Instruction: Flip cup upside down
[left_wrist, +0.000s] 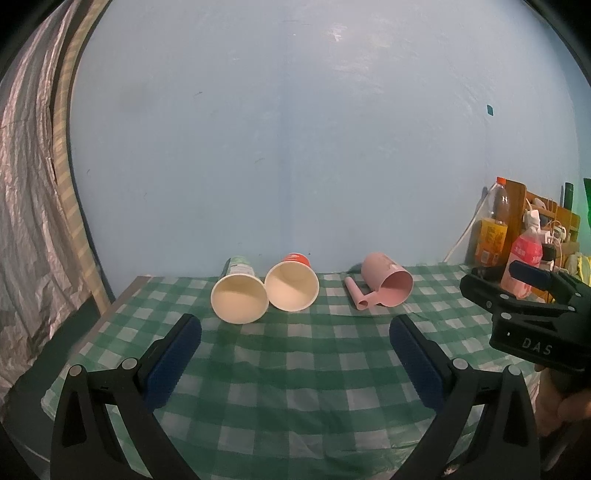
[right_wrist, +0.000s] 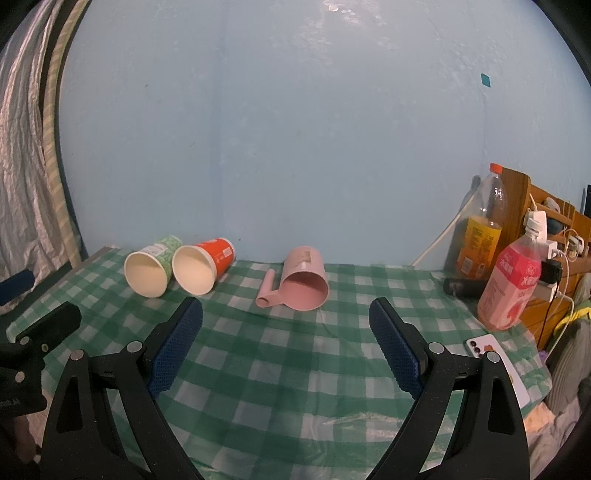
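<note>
Left wrist view: the left gripper (left_wrist: 295, 332) is seen with its jaws spread wide, nothing between the blue pads (left_wrist: 173, 362). It is held above the near part of a table covered by a green-and-white checked cloth (left_wrist: 295, 387).

Three cups are recorded lying on their sides at the far edge of the cloth, mouths turned toward the cameras. The green paper cup (left_wrist: 239, 291) is at far left, its rim touching or just beside that of the red paper cup (left_wrist: 291, 282). The pink plastic cup (left_wrist: 388, 282) lies well apart to the right, its handle (left_wrist: 356, 293) pointing left and resting on the cloth.

The right gripper (left_wrist: 524, 291) is visible at the right edge of this view; from here its jaw state cannot be judged.

Right wrist view: the right gripper (right_wrist: 286, 328) is shown with its jaws wide apart and empty, the pink plastic cup (right_wrist: 304, 284) lying far of the gap and untouched. At far right an orange-labelled bottle (right_wrist: 480, 236) and a pink-labelled bottle (right_wrist: 511, 284) are noted standing upright. A white phone (right_wrist: 496, 360) lies flat at the near right edge.
</note>
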